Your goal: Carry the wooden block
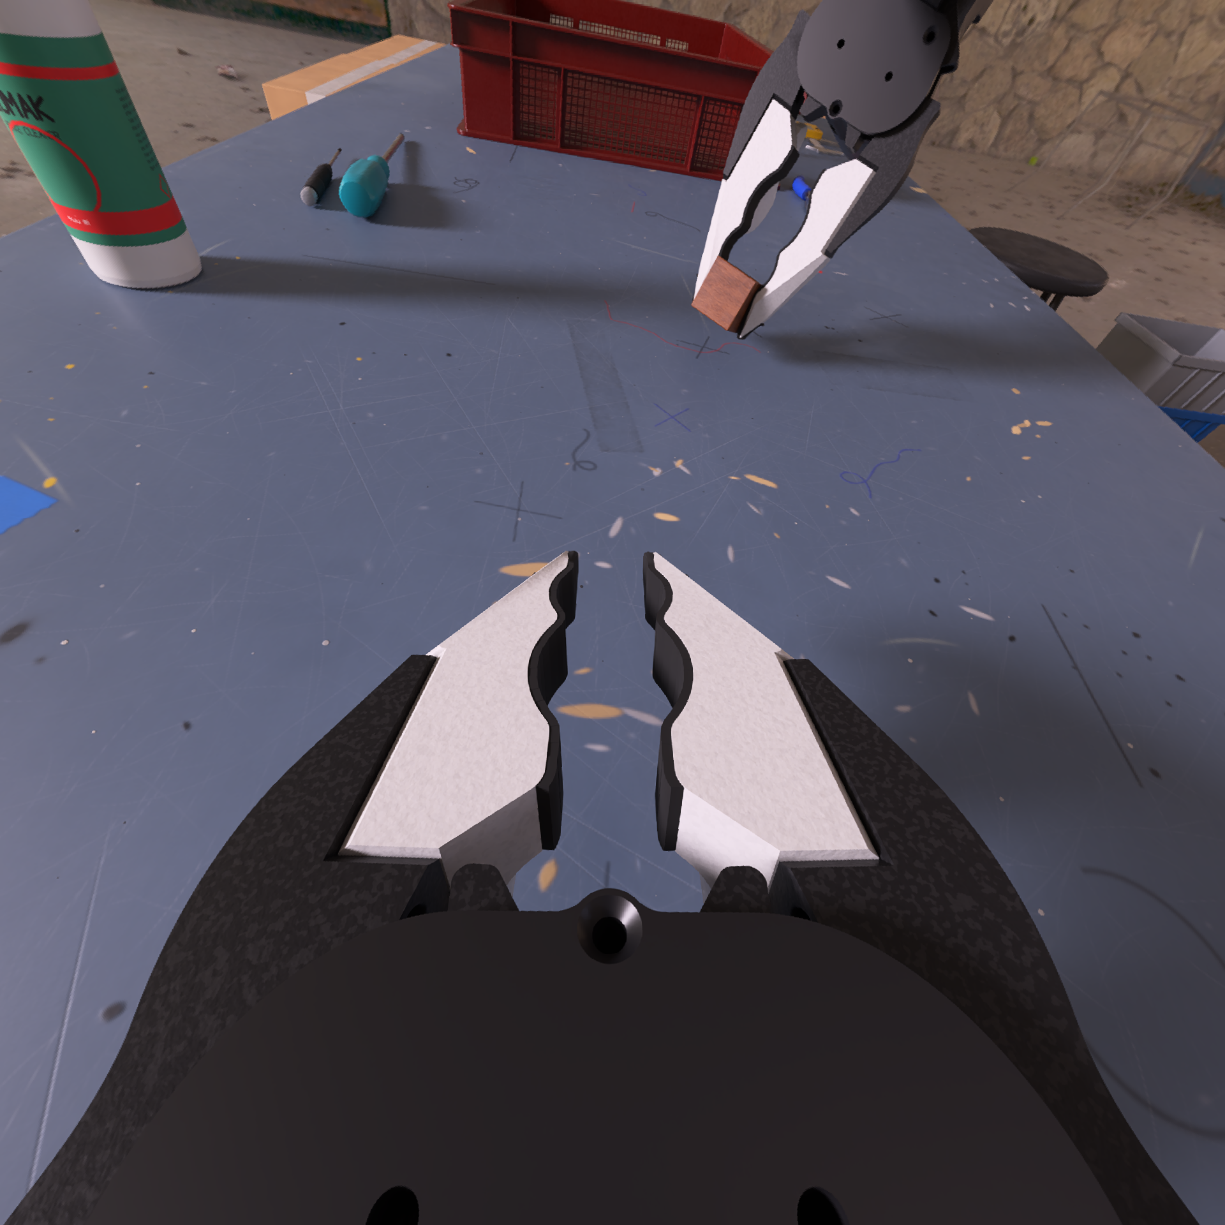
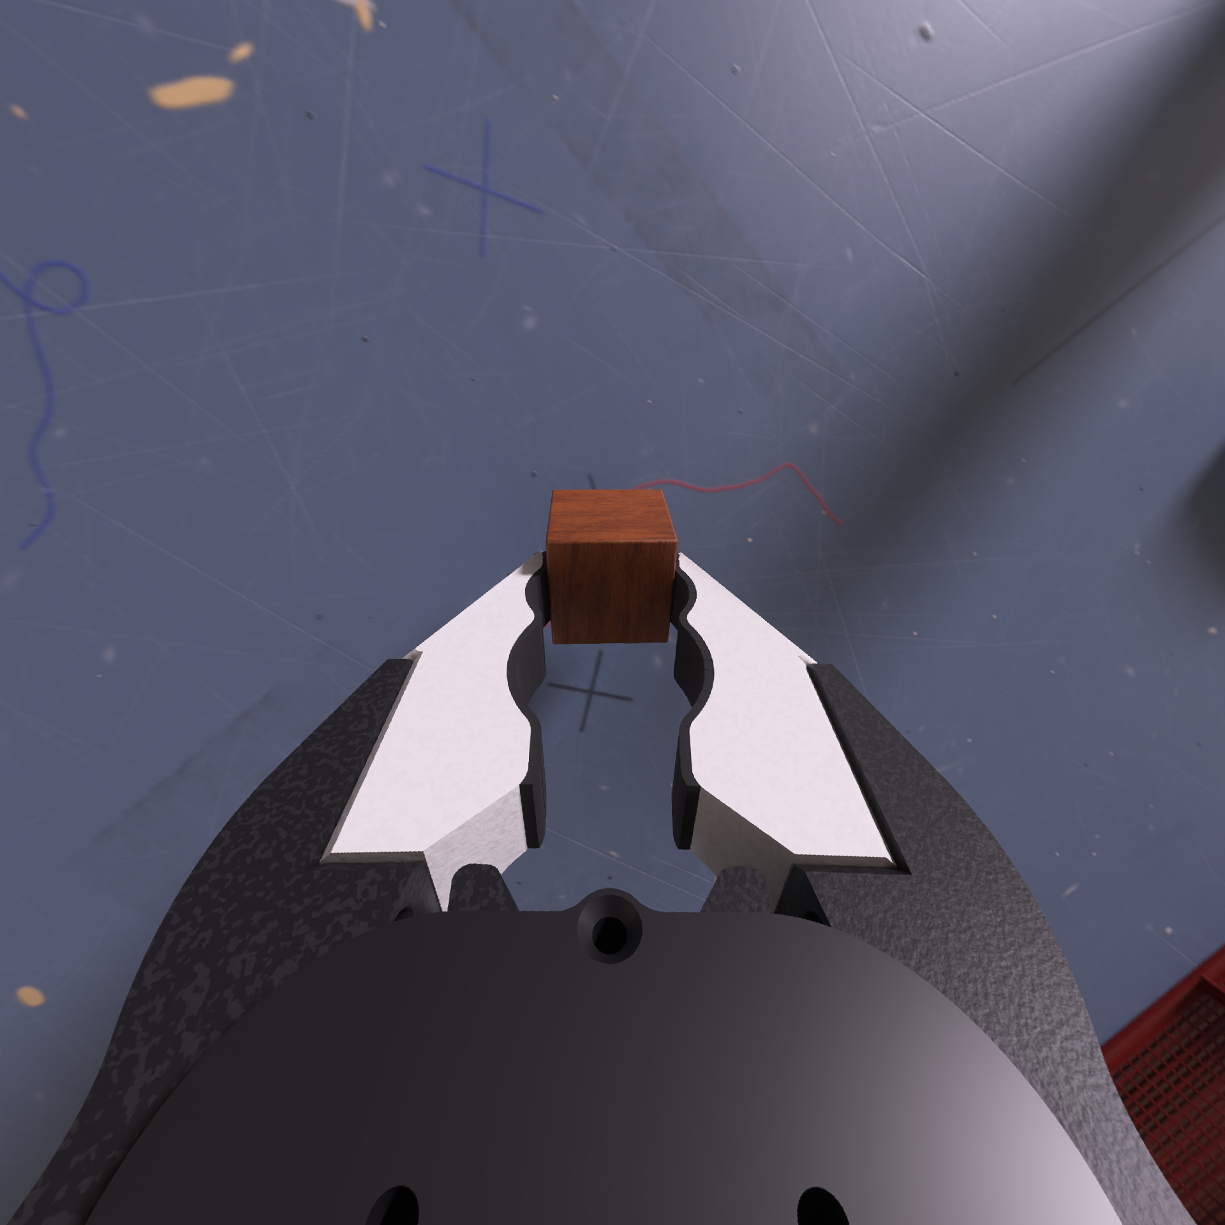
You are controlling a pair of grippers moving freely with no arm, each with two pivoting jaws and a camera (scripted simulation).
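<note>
The wooden block [image 2: 608, 570] is a small brown cube. My right gripper [image 2: 610, 563] is shut on it at the fingertips and holds it just above the blue-grey table [image 2: 265, 398]. In the left wrist view the block [image 1: 726, 298] and the right gripper [image 1: 736, 311] show far ahead to the right, tips pointing down at the table. My left gripper [image 1: 610, 560] is over the near middle of the table [image 1: 331, 530], its jaws a narrow gap apart with nothing between them.
A red crate [image 1: 596, 86] stands at the table's far end; its corner shows in the right wrist view [image 2: 1173, 1087]. A green and white bottle [image 1: 99, 152] stands far left. A teal-handled screwdriver [image 1: 364, 182] and a small black tool [image 1: 318, 179] lie beside it. A dark stool [image 1: 1041, 262] and grey bin [image 1: 1166, 358] sit beyond the right edge.
</note>
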